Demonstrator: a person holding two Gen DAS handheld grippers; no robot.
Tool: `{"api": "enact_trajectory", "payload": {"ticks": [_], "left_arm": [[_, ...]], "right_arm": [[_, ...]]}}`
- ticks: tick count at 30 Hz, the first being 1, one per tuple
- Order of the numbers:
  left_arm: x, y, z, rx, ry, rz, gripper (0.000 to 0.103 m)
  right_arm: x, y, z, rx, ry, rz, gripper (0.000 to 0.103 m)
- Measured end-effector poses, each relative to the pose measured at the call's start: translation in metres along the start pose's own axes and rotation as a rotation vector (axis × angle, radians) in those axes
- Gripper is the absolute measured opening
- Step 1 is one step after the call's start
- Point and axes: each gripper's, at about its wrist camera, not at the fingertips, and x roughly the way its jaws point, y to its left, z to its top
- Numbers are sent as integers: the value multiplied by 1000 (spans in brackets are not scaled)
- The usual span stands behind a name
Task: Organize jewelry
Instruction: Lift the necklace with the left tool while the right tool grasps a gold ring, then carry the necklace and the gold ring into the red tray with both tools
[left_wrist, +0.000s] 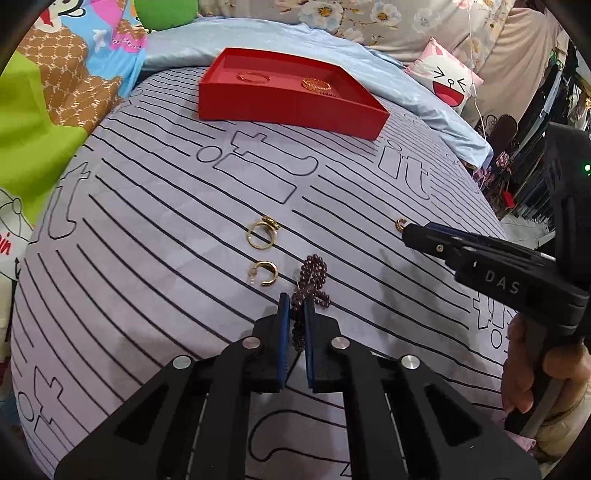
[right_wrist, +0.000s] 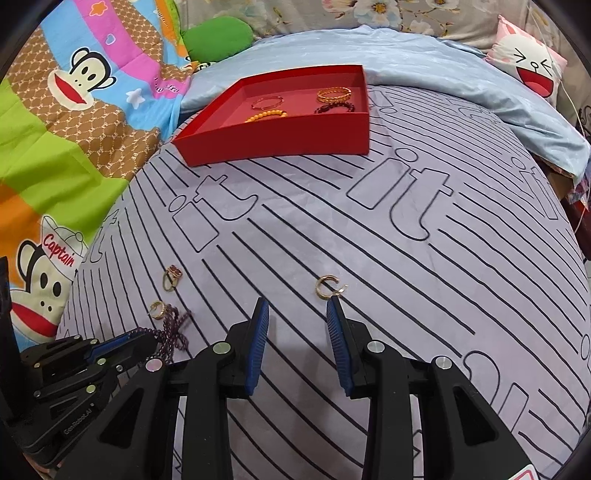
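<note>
My left claw is clenched on a dark purple beaded bracelet, near the front edge of the striped lilac bed sheet. Only a few beads sit between the pads, so I judge the loose coils could slip out or snag the gold open-hoop earring just beside them as I lift. The bracelet's long axis points away from me, toward the red cardboard tray at the far edge. My right claw is released, its tips just short of another gold hoop earring.
</note>
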Motion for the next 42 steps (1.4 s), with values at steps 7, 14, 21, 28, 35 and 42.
{"api": "enact_trajectory", "payload": {"ticks": [7, 14, 21, 28, 35, 42], "left_arm": [[-16, 26, -1, -58, -18, 56, 7], [-19, 54, -4, -108, -14, 108, 7], [-17, 68, -3, -139, -11, 110, 7], [-13, 69, -3, -143, -4, 103, 7], [-10, 67, -1, -142, 2, 102, 7], [-7, 61, 5, -131, -7, 95, 7]], "right_arm": [[11, 35, 6, -66, 17, 60, 33], [30, 73, 12, -131, 36, 103, 33], [44, 88, 18, -153, 54, 112, 30], [53, 95, 18, -176, 65, 111, 15], [59, 93, 16, -178, 67, 110, 9], [44, 83, 17, -162, 39, 102, 9]]}}
